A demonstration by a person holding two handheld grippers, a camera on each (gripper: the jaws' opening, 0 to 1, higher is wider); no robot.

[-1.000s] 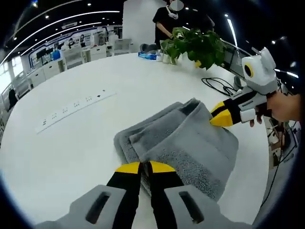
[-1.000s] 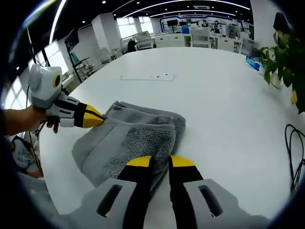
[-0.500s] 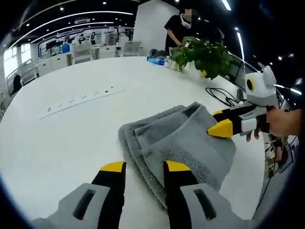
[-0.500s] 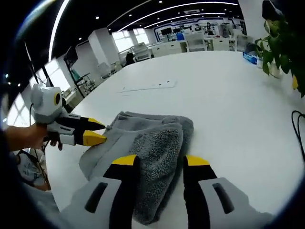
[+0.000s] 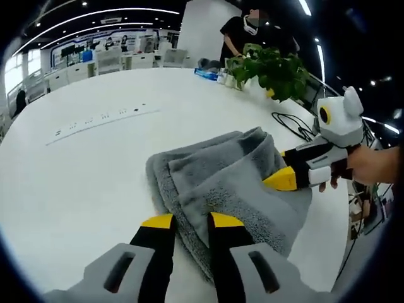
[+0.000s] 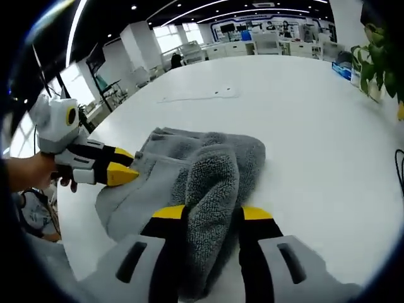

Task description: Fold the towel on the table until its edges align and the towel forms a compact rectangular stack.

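With the grey towel (image 5: 227, 183) bunched on the counter (image 5: 76, 177) between my jaws, I close the spread left hand-held gripper (image 5: 191, 221) and spread right hand-held gripper (image 6: 211, 213) squarely on matching corners.

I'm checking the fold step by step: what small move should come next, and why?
Probably close the right gripper on the raised towel ridge: that fold sits between its open jaws, and the left gripper is open at the near edge.
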